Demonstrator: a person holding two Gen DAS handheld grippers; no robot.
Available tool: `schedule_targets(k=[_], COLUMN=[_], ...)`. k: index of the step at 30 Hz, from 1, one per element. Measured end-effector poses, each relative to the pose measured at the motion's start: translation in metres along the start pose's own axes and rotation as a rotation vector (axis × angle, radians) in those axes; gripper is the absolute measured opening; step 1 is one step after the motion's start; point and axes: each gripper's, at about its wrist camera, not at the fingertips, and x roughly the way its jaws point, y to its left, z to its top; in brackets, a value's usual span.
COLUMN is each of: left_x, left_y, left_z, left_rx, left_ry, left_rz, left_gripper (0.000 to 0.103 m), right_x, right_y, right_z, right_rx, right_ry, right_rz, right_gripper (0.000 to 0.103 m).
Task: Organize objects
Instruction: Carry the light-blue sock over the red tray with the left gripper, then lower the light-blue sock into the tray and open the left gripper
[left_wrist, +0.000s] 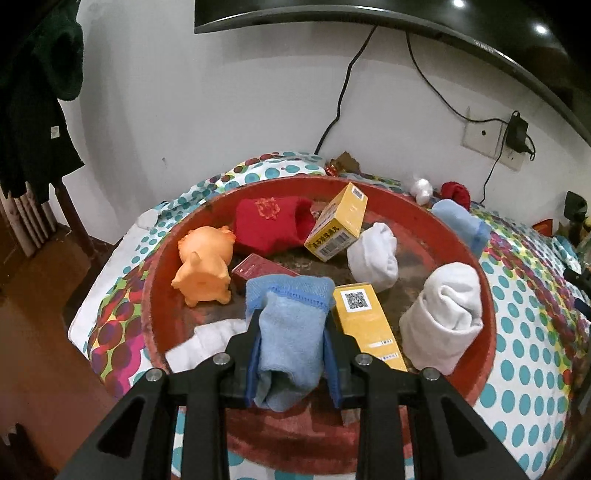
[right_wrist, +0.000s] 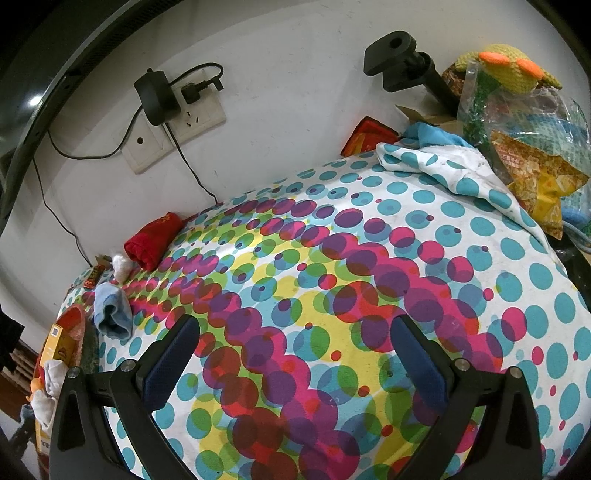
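My left gripper (left_wrist: 291, 321) is shut on a light blue sock (left_wrist: 290, 332) and holds it over the near side of a round red tray (left_wrist: 484, 291). In the tray lie an orange toy pig (left_wrist: 203, 267), a red sock (left_wrist: 271, 223), two yellow boxes (left_wrist: 338, 223) (left_wrist: 367, 321), a dark red box (left_wrist: 255, 269) and white socks (left_wrist: 373, 256) (left_wrist: 443, 317). My right gripper (right_wrist: 295, 339) is open and empty above the dotted cloth (right_wrist: 332, 295). A second light blue sock (right_wrist: 112, 312), a red sock (right_wrist: 153, 245) and a small white thing (right_wrist: 122, 266) lie on the cloth beyond the tray.
The tray edge (right_wrist: 75, 323) shows at the far left of the right wrist view. A white wall with sockets, a charger (right_wrist: 157, 98) and cables stands behind. A pile of bags and a knitted toy (right_wrist: 517, 110) sits at the back right. A monitor (left_wrist: 369, 14) hangs above.
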Motion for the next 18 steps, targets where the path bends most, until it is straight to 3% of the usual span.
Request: schedule_targets(k=[12,18], left_x=[0.0116,0.0050], left_y=[-0.0078,-0.0086], left_z=[0.0047,0.0032], left_rx=[0.010,0.022], left_ry=[0.013,-0.024], left_rz=[0.000,0.002], left_gripper=[0.033,0.052], right_x=[0.0005,0.0007], right_y=[-0.0005,-0.0007], right_z=[0.0007,0.0009], right_rx=[0.001,0.000], right_ry=[0.000,0.000], right_rz=[-0.001,-0.001], right_gripper=[0.103,0.103])
